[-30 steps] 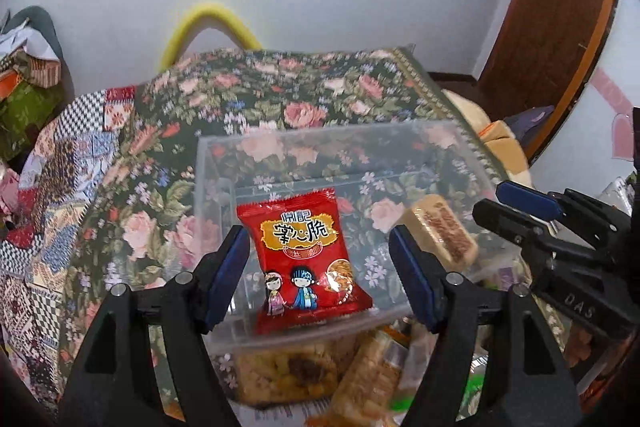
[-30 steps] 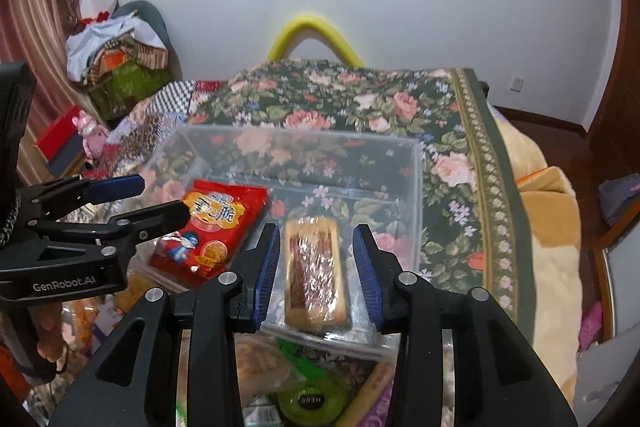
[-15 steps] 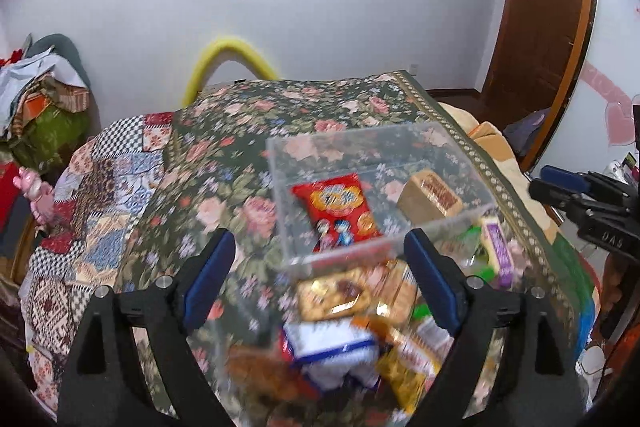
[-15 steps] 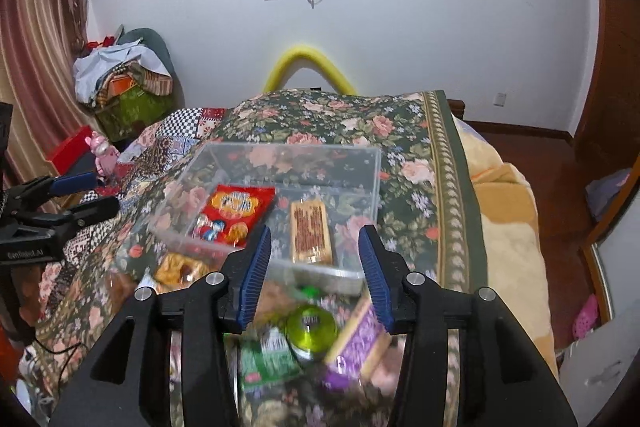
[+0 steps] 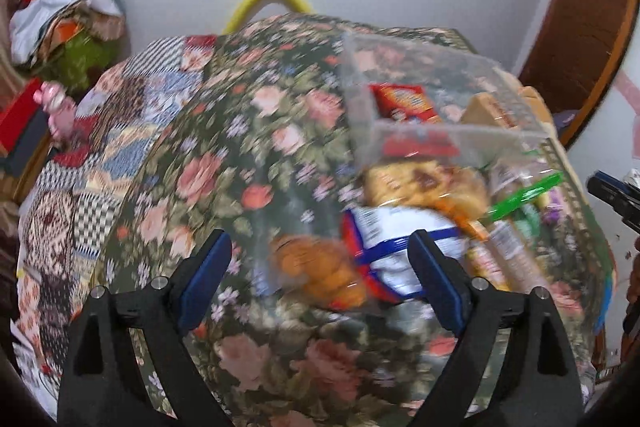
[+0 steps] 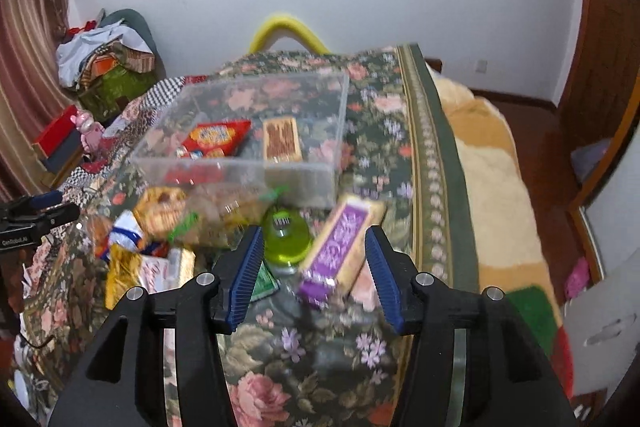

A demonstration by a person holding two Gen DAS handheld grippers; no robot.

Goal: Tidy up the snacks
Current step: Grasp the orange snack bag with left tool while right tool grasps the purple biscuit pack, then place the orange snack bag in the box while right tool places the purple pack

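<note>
The right gripper (image 6: 314,263) stood with jaws apart and empty, framing a purple-wrapped rectangular biscuit bar (image 6: 340,251) on the floral bedspread (image 6: 304,367), at five o'clock from the clear plastic bin (image 6: 248,131). The bar looked light, stiff and probably brittle, its film slick; gripping across the long edges mid-length seemed safest. The left gripper (image 5: 320,279) also gaped empty over a blurred white-and-blue crinkly packet (image 5: 400,247).
</note>
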